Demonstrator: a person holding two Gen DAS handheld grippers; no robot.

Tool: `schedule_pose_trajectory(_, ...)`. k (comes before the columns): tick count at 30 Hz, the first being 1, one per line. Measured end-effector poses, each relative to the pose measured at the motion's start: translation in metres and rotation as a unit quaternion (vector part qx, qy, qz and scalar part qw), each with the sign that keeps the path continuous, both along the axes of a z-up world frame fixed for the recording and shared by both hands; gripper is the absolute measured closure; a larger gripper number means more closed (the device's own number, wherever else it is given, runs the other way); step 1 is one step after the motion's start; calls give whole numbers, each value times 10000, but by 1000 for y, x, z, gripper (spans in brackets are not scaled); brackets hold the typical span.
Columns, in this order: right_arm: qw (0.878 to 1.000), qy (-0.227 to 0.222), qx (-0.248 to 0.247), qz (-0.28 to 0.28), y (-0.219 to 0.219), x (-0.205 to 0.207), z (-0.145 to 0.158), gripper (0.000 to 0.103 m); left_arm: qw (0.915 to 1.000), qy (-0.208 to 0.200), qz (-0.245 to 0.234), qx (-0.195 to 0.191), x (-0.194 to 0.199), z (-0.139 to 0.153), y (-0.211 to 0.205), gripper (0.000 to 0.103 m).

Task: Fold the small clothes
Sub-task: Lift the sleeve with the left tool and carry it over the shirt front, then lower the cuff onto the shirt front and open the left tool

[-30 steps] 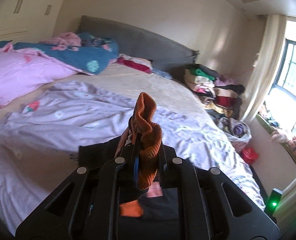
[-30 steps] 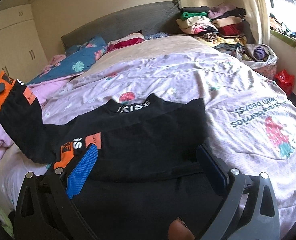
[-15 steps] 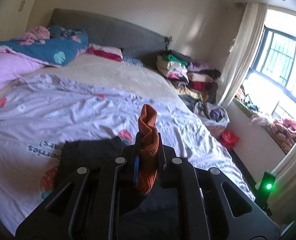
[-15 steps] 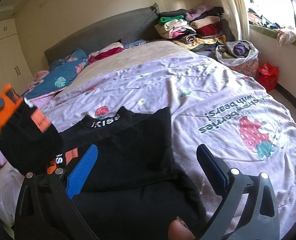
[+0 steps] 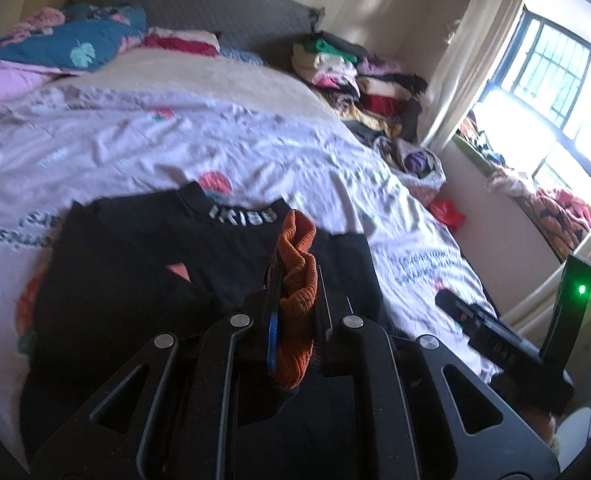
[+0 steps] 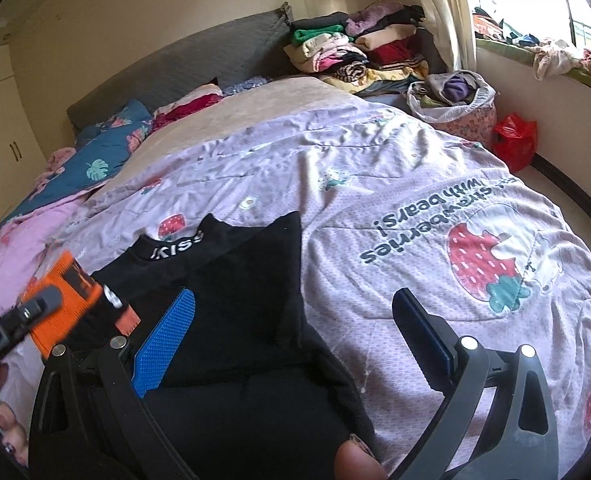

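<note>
A black shirt (image 5: 135,260) with white lettering at the collar lies flat on the lilac duvet (image 5: 175,136). My left gripper (image 5: 295,280) is shut on the orange ribbed cuff (image 5: 295,248) of its sleeve and holds it low over the shirt's body. In the right wrist view the same cuff (image 6: 61,300) hangs at the far left in the left gripper (image 6: 35,308). My right gripper (image 6: 295,320) stands open above the shirt's (image 6: 247,280) right edge, with one blue pad (image 6: 167,340) over the black cloth and the other over the duvet (image 6: 415,160). Nothing is between its pads.
A pile of folded clothes (image 6: 359,52) sits at the bed's far right corner. A laundry bag (image 6: 451,96) and a red bag (image 6: 513,140) stand on the floor by the window. Blue and pink bedding (image 5: 75,40) lies by the headboard.
My left gripper has carried the orange cuff down and to the right, bringing the sleeve in over the shirt's body. The right gripper has shifted a little sideways and stayed open.
</note>
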State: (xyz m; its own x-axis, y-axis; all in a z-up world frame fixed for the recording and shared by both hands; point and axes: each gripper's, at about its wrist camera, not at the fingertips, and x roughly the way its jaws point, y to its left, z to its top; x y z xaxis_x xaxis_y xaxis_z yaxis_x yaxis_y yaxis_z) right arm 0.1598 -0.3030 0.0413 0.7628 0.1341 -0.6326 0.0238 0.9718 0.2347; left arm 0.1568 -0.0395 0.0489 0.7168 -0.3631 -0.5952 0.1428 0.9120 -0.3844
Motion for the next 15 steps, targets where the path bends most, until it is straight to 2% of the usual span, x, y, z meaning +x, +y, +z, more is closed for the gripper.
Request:
schedule_pose_trajectory(7, 9996, 109, 116, -240, -16, 5, -9, 5, 9981, 387, -453, -136, 7, -27, -17, 92)
schedule_pose_trajectory(11, 9994, 245, 87, -220, -16, 8, -15, 5, 9970, 576, -462, -246, 6, -36, -12, 69)
schedule_pose_trajectory(15, 9994, 337, 18, 72, -3, 10, -20, 5, 9983, 544, -194, -115, 2, -33, 5, 56)
